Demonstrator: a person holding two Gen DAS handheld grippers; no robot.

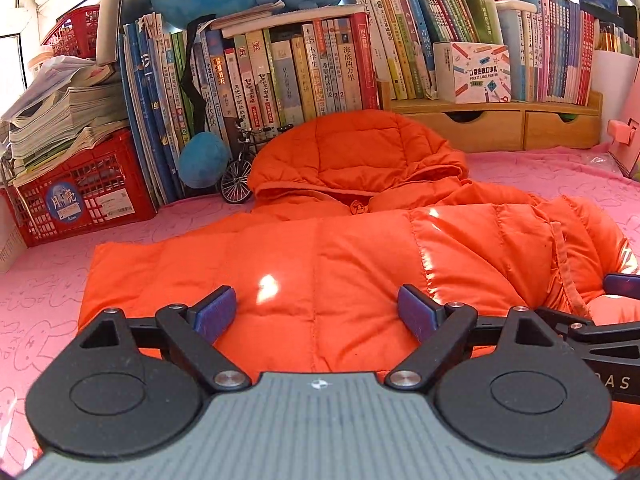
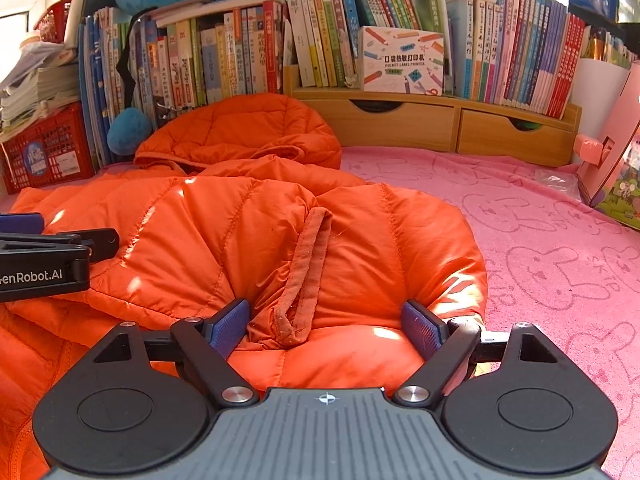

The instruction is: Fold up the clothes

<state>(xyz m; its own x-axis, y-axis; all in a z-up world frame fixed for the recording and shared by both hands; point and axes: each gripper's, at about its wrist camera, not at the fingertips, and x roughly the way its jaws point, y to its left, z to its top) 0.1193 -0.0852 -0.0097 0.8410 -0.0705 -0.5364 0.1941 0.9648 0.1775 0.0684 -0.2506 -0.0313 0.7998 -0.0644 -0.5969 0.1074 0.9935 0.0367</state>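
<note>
So the orange puffer jacket [image 1: 320, 248] is lying on the pink blanket [image 2: 560, 240], hood [image 1: 360, 152] pointing away toward the bookshelf [image 2: 400, 116], with its long axis running from the grippers out to that hood. The left gripper [image 1: 316, 312] is hovering over the folded-in left side with its jaws spread wide, nothing between the pads. The right gripper [image 2: 326, 324] is sitting low over the bunched-up right sleeve, and its jaws are standing apart too, so the puffy fabric and the cuff trim [image 2: 308, 272] are lying between the pads without being pinched. I'm guessing the right hand is the nearer one for the next fold, since that sleeve lump is directly ahead of it and is looking pretty untidy, while the left side is already lying flat.
</note>
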